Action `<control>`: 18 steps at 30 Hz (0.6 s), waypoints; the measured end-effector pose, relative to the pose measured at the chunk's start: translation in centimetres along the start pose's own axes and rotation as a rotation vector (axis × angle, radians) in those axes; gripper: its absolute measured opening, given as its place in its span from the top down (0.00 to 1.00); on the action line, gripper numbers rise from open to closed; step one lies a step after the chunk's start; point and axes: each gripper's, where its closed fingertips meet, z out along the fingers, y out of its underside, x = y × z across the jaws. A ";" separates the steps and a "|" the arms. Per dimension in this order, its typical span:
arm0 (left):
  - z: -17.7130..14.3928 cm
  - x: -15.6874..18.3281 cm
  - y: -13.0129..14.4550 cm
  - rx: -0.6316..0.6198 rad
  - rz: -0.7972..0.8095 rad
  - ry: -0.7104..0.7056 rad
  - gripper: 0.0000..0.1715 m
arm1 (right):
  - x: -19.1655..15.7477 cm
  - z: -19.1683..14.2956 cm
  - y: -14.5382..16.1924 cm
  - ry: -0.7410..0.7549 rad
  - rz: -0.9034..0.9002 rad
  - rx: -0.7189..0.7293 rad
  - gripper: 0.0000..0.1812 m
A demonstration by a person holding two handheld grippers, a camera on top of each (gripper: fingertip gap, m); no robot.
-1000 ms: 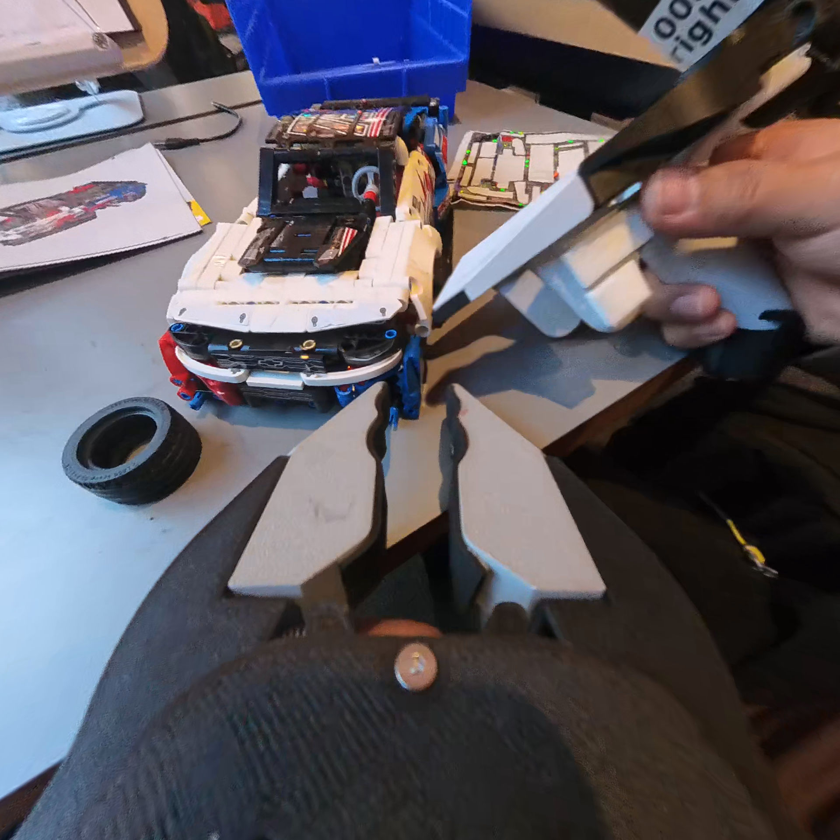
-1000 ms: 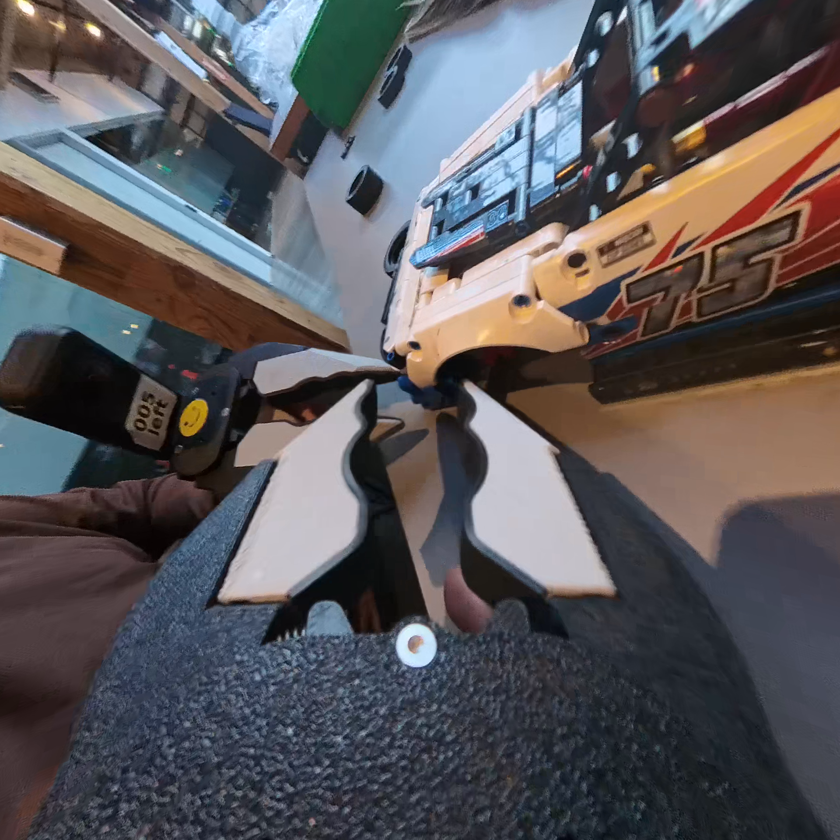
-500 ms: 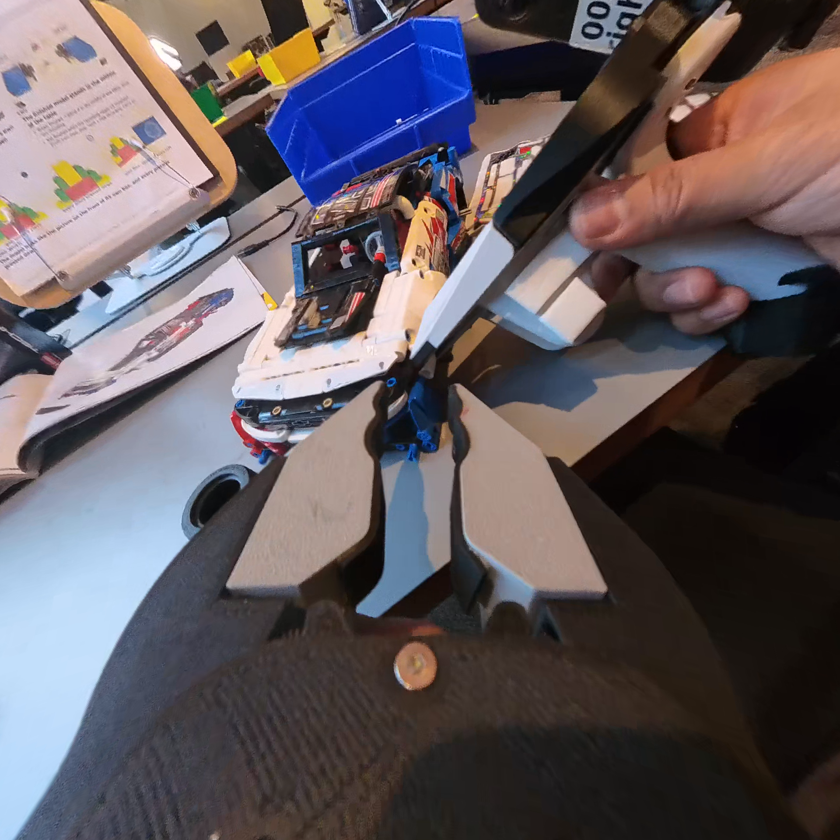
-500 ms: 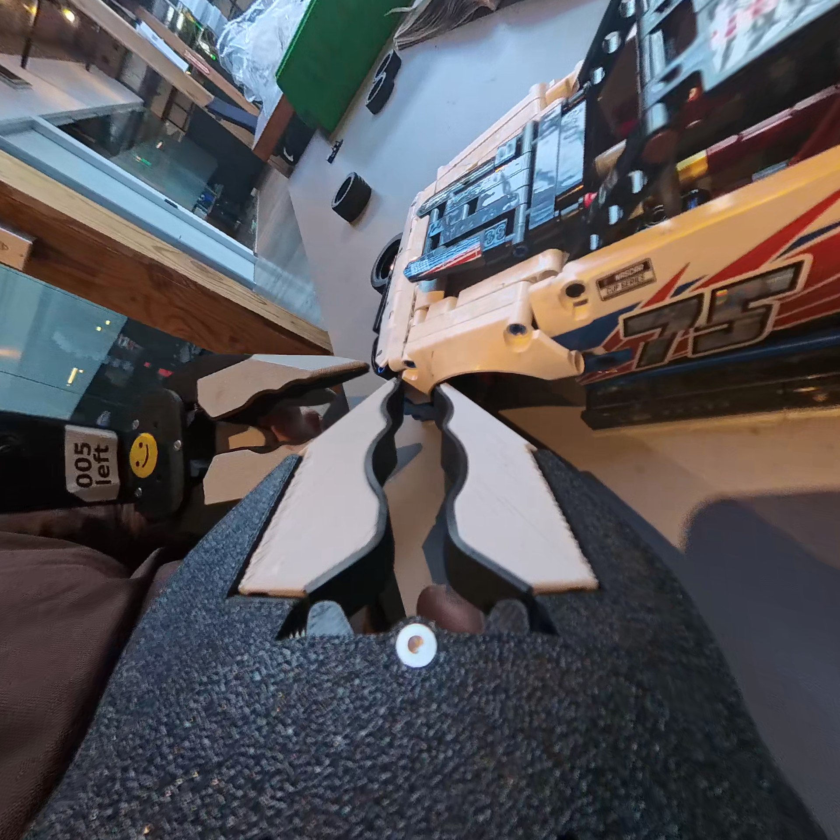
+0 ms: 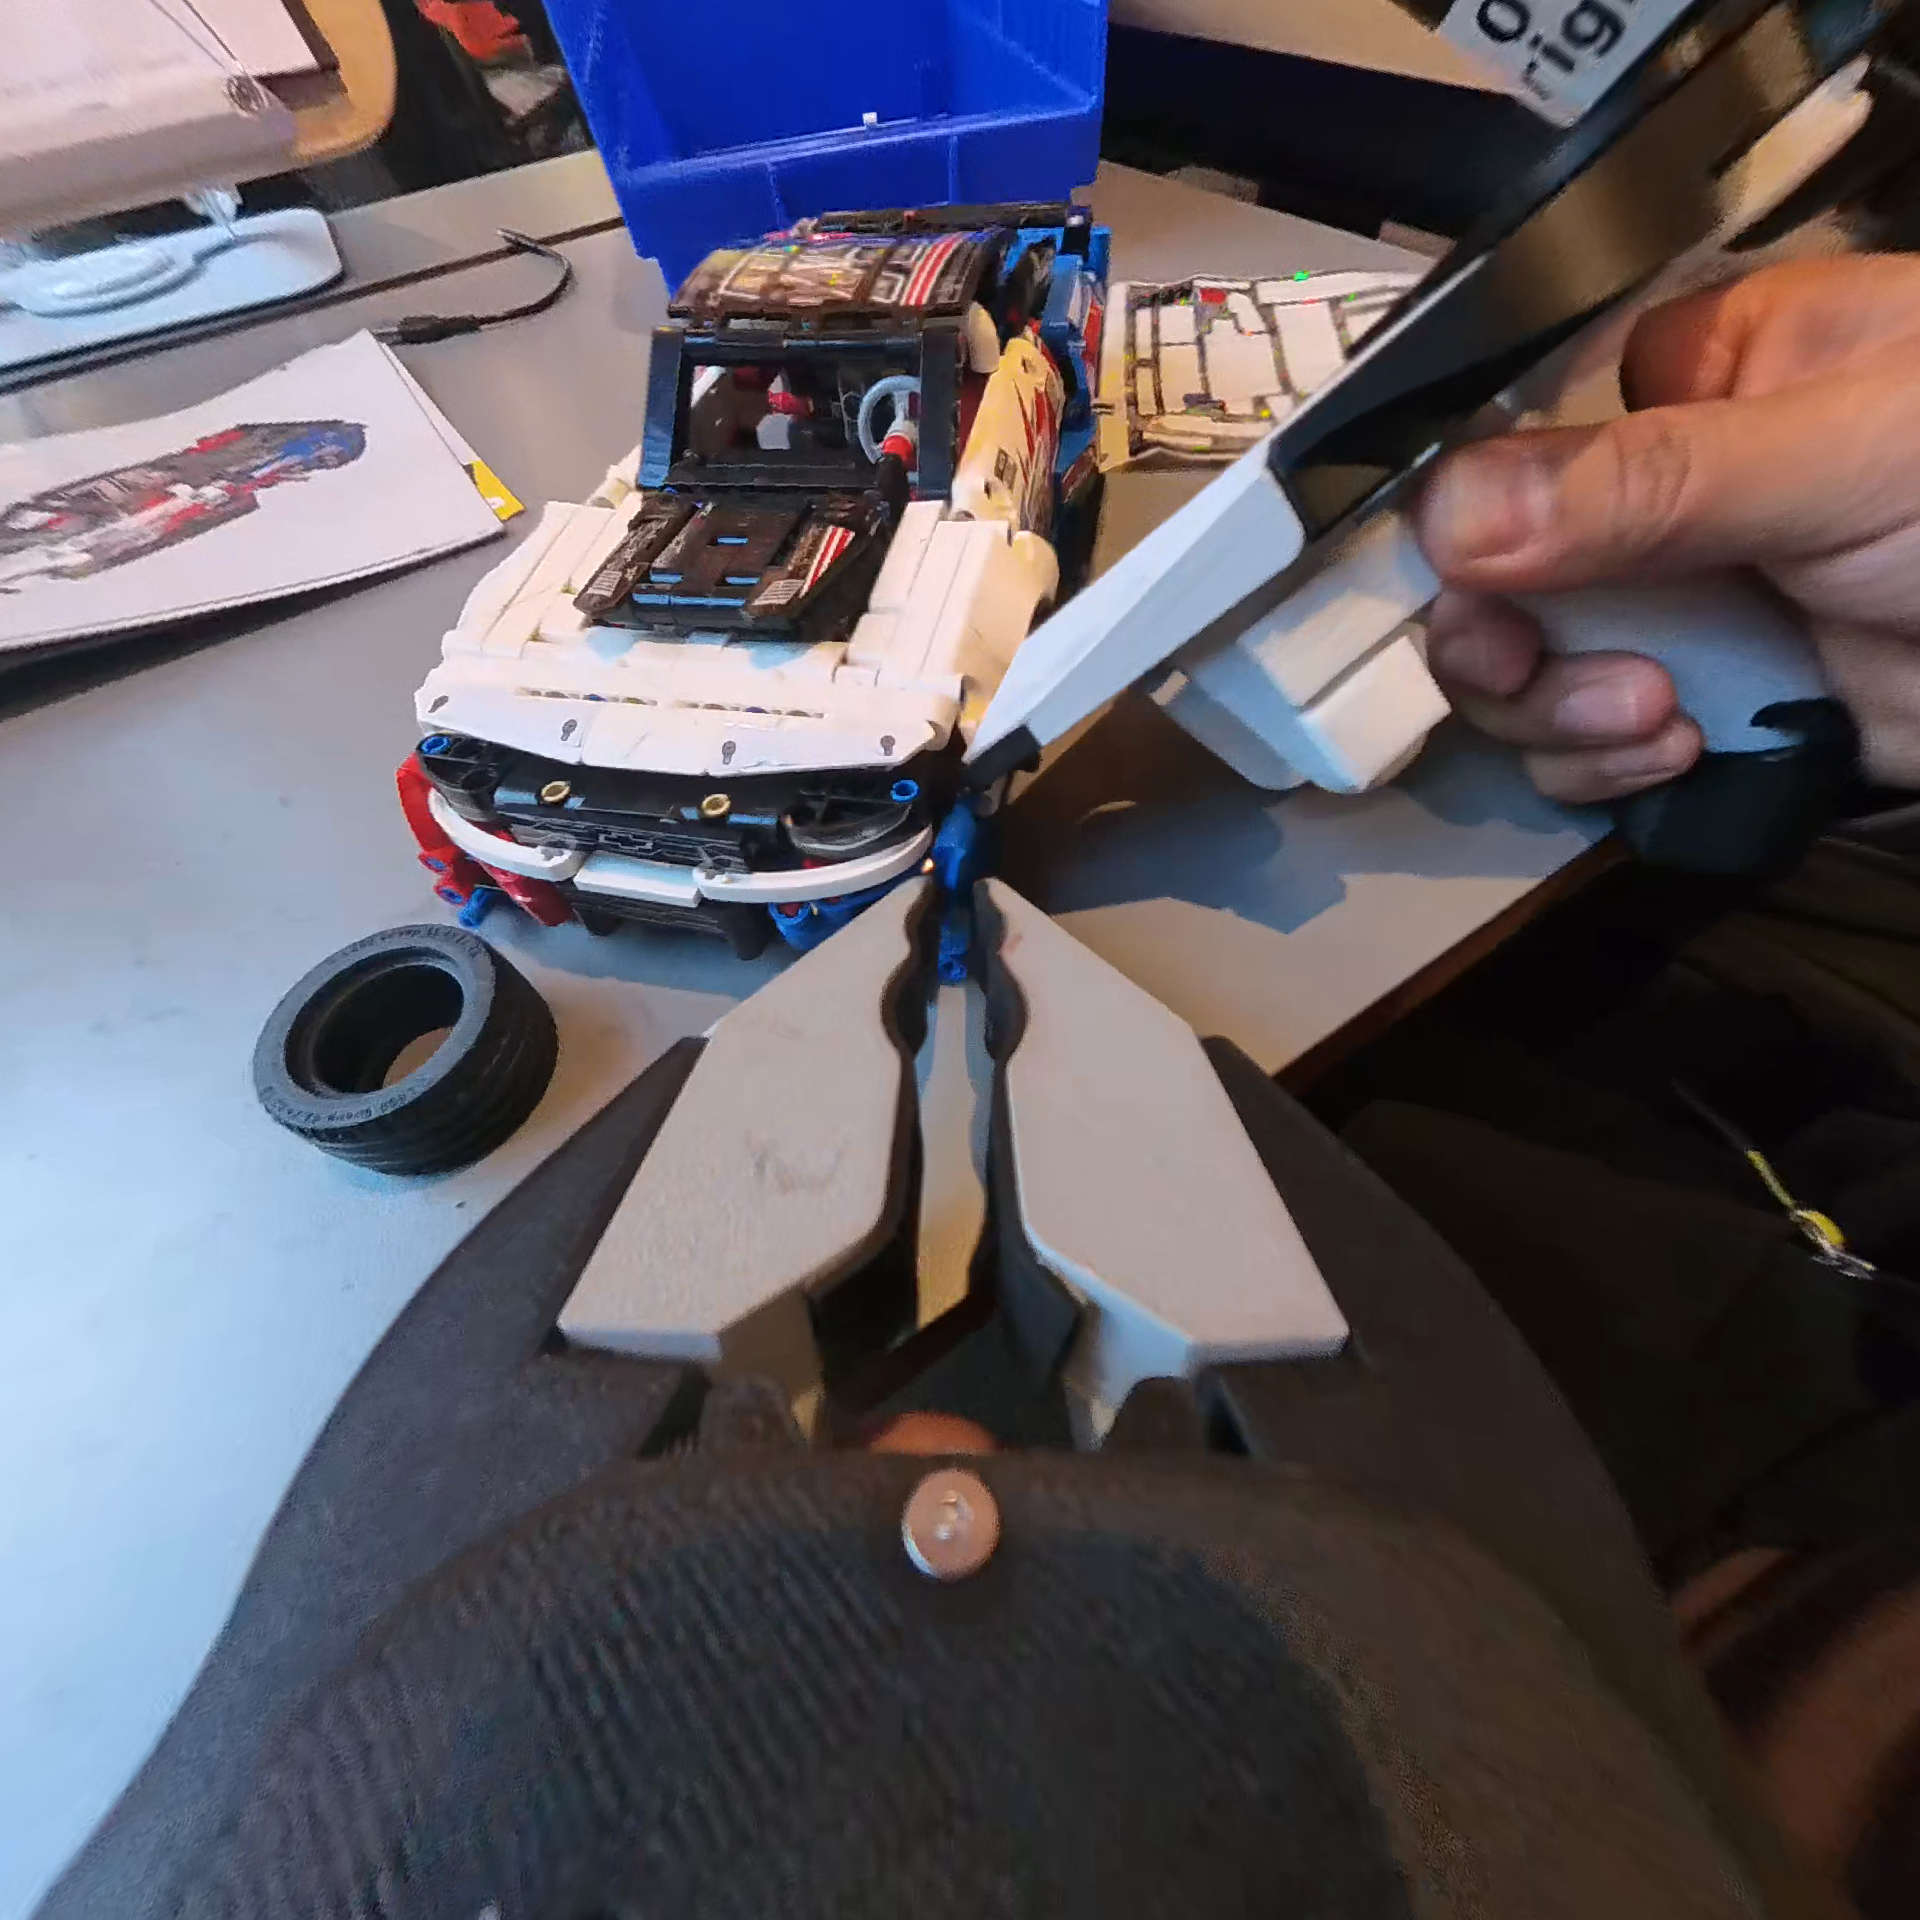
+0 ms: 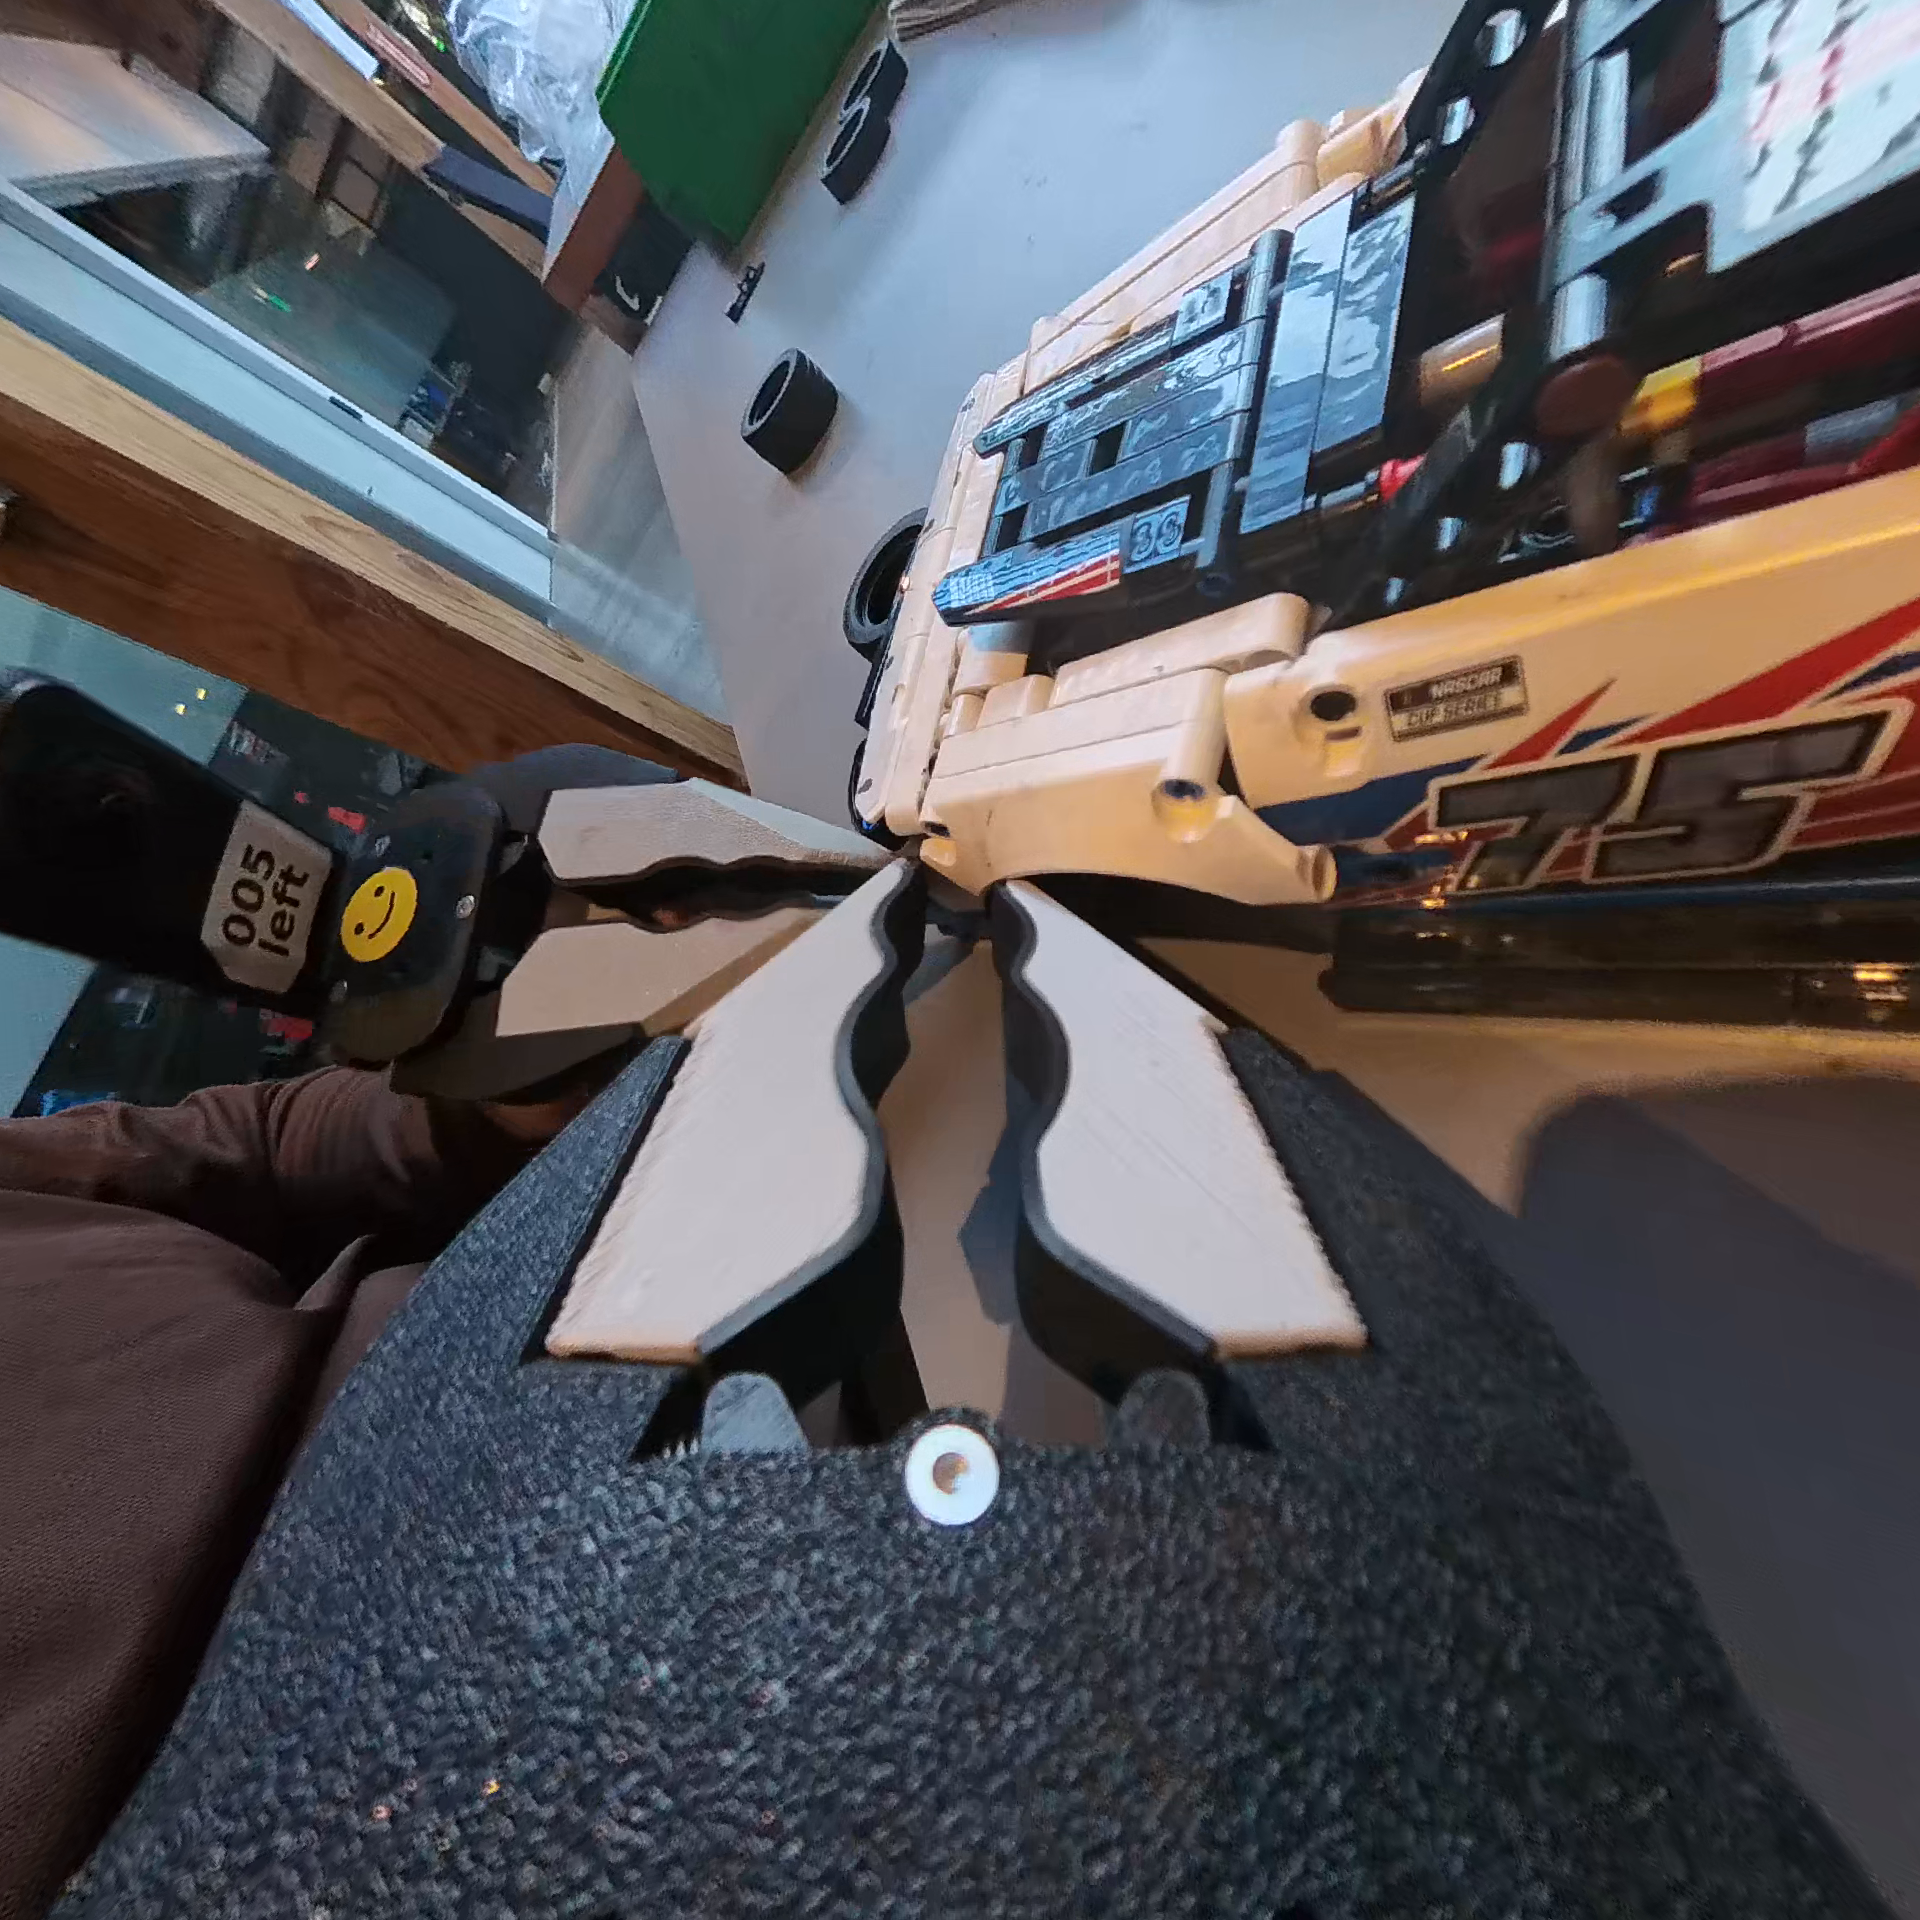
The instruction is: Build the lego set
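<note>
At the front right corner of the lego car point(image 5: 758, 582), both tools meet over a small blue piece point(image 5: 954, 904) of the chassis. The car stands on the grey worktop point(image 5: 156, 1195), nose toward the left wrist camera. The left hand-held gripper point(image 5: 951, 914) has its jaws drawn narrow, and the blue piece sits between their tips; whether they truly pinch it I cannot tell. The right hand-held gripper point(image 6: 951, 888), also narrow, points into the empty wheel arch under the car's white fender point(image 6: 1101, 769), its tips just beside the same corner; nothing can be seen held in it. A hand point(image 5: 1704, 499) grips its white handle to the right of the car. A loose black tyre point(image 5: 400, 1049) lies on the worktop just left of the car's nose. A blue bin point(image 5: 831, 114) stands behind the car, a printed booklet point(image 5: 229, 499) lies to its left, and a sticker sheet point(image 5: 1226, 364) lies to its right.
</note>
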 end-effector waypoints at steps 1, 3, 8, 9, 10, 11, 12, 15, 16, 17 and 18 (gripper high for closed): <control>0.0 0.0 0.0 -0.002 -0.007 0.022 0.99 | 0.0 0.0 0.0 0.006 -0.009 -0.001 0.94; 0.0 -0.2 0.0 -0.011 -0.019 0.064 0.99 | 0.0 0.2 -0.1 0.006 -0.011 -0.001 0.94; -0.3 -0.5 0.1 -0.021 -0.072 0.135 0.99 | 0.0 0.4 -0.3 0.009 0.027 0.007 0.94; -0.5 -0.6 0.1 -0.012 -0.080 0.136 1.00 | 0.0 0.4 -0.3 0.014 0.027 0.012 0.94; -0.7 -0.9 0.0 0.003 -0.078 0.117 1.00 | 0.0 0.4 -0.3 0.016 0.029 0.020 0.94; -0.9 -1.2 -0.2 0.023 -0.064 0.085 1.00 | 0.0 0.4 -0.4 0.015 0.039 0.029 0.94; -1.1 -1.4 -0.4 0.042 -0.043 0.062 0.98 | 0.0 0.5 -0.4 0.011 0.053 0.040 0.94; -1.1 -0.7 -0.9 0.061 0.027 0.038 0.95 | 0.0 0.6 -0.5 0.006 0.069 0.048 0.94; -0.8 -0.7 -0.8 0.053 0.051 0.020 0.94 | 0.0 0.6 -0.5 0.007 0.074 0.052 0.94; -0.7 -0.8 -0.8 0.054 0.059 0.003 0.97 | 0.0 0.5 -0.6 0.010 0.077 0.058 0.94; -0.8 -0.9 -0.9 0.058 0.055 0.001 0.97 | 0.0 0.5 -0.6 0.017 0.076 0.061 0.94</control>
